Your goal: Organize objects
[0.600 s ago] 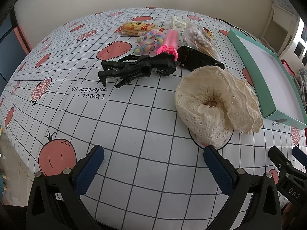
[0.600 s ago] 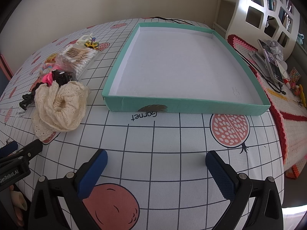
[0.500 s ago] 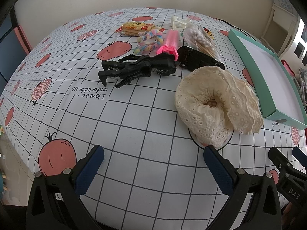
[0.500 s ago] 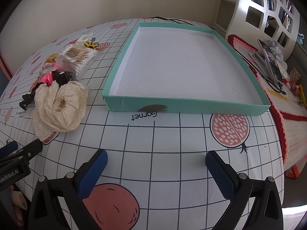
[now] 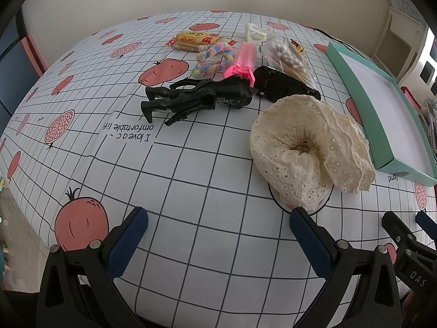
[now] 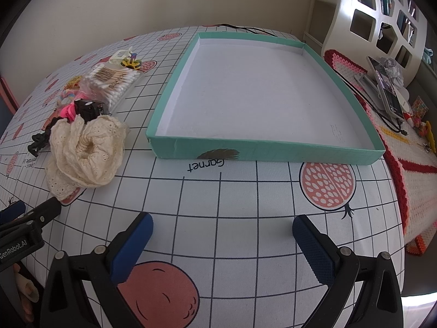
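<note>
we hold both grippers wide open and empty. the cream lace scrunchie (image 5: 308, 147) lies just ahead-right of our left gripper (image 5: 218, 237), nearer it than the right gripper (image 6: 222, 239), which faces the empty teal tray (image 6: 262, 151).

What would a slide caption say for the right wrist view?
Open right tongs hover over a pomegranate-print tablecloth, facing an empty teal tray; a cream lace scrunchie lies left.

Home room: fruit-print tablecloth (image 6: 245, 191), crocheted blanket (image 6: 409, 180), white cubby shelf (image 6: 382, 22).
</note>
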Demonstrator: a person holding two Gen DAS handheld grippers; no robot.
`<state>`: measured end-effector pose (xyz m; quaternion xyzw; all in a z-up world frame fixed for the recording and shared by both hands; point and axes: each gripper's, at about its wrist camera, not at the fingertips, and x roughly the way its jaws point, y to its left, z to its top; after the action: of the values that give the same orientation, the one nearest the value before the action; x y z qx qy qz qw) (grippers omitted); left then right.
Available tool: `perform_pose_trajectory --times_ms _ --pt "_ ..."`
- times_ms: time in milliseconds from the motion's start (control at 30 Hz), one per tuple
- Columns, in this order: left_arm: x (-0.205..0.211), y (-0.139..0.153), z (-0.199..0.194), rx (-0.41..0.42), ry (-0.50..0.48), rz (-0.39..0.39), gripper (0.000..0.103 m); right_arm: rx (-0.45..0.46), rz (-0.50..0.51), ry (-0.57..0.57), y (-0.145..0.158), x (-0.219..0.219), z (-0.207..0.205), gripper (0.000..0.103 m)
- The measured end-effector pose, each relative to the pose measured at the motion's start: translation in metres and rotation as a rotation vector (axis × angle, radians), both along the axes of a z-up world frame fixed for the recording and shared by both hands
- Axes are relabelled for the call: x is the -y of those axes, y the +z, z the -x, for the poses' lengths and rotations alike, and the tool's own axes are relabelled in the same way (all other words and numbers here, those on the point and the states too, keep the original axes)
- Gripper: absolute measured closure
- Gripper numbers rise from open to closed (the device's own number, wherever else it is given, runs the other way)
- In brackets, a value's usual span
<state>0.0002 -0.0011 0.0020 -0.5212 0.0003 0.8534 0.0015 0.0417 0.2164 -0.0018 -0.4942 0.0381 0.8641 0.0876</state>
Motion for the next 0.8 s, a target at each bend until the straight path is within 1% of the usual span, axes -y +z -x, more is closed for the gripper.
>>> perform_pose_trajectory --times_ms 300,800 --pt "0.0066 -0.0032 0.005 0.001 -0.002 0.0 0.0 0.0 0.0 0.0 0.0003 0.0003 0.0001 0.0" --pt "0.005 0.0014 -0.0004 0.022 -0.017 -0.009 0.0 -0.005 -0.005 -0.002 0.0035 -0.0006 -0.0023 0.0"
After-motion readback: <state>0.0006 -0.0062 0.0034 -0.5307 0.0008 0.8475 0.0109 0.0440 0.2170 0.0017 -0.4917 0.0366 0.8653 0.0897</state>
